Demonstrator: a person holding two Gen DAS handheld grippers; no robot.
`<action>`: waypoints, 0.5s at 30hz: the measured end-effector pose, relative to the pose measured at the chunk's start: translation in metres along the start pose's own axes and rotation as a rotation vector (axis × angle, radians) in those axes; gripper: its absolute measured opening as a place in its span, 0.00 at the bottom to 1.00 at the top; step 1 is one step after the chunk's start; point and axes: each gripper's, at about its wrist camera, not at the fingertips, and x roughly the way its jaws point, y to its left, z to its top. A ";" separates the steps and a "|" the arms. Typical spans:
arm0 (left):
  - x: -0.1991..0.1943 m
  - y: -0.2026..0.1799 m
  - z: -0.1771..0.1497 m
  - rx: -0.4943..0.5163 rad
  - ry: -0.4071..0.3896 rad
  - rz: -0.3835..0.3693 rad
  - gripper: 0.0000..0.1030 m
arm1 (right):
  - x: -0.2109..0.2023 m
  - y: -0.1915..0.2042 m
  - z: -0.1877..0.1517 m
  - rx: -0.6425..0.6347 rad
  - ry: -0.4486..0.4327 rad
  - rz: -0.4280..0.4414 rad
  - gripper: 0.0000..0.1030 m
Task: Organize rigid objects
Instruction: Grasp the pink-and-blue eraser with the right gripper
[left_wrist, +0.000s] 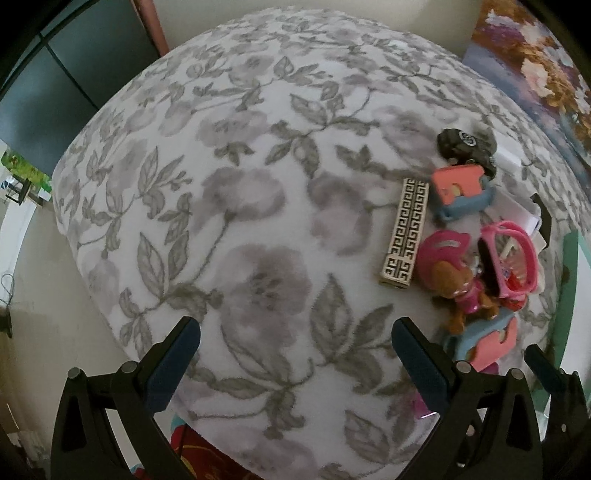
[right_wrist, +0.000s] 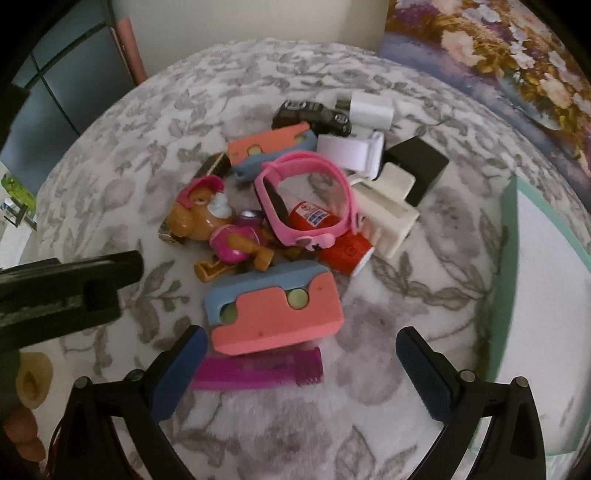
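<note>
A pile of small toys lies on a floral blanket (left_wrist: 240, 206). Nearest my right gripper (right_wrist: 301, 350) is a coral and blue foam block (right_wrist: 273, 314), just ahead of the open fingers, with a purple comb (right_wrist: 258, 371) under its near edge. Behind are a brown dog figure (right_wrist: 210, 225), pink goggles (right_wrist: 306, 199), a red bottle (right_wrist: 343, 251), a second foam block (right_wrist: 269, 147) and a black toy car (right_wrist: 310, 114). My left gripper (left_wrist: 295, 332) hangs open over bare blanket, left of the pile. A patterned box (left_wrist: 404, 230) lies ahead to its right.
White chargers (right_wrist: 369, 107), a cream holder (right_wrist: 388, 210) and a black block (right_wrist: 417, 166) sit at the pile's back right. A teal-rimmed white tray (right_wrist: 506, 258) stands to the right. A flower painting (right_wrist: 498, 48) leans behind. The blanket's left half is bare.
</note>
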 end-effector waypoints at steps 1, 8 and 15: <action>0.002 0.001 0.000 -0.001 0.005 -0.004 1.00 | 0.003 0.000 0.000 -0.002 0.007 -0.004 1.00; 0.005 0.001 0.001 0.008 0.008 -0.022 1.00 | 0.015 -0.001 0.002 0.013 0.012 -0.035 1.00; 0.006 -0.003 0.000 0.014 0.017 -0.015 1.00 | 0.016 0.001 0.011 0.014 -0.011 -0.035 0.93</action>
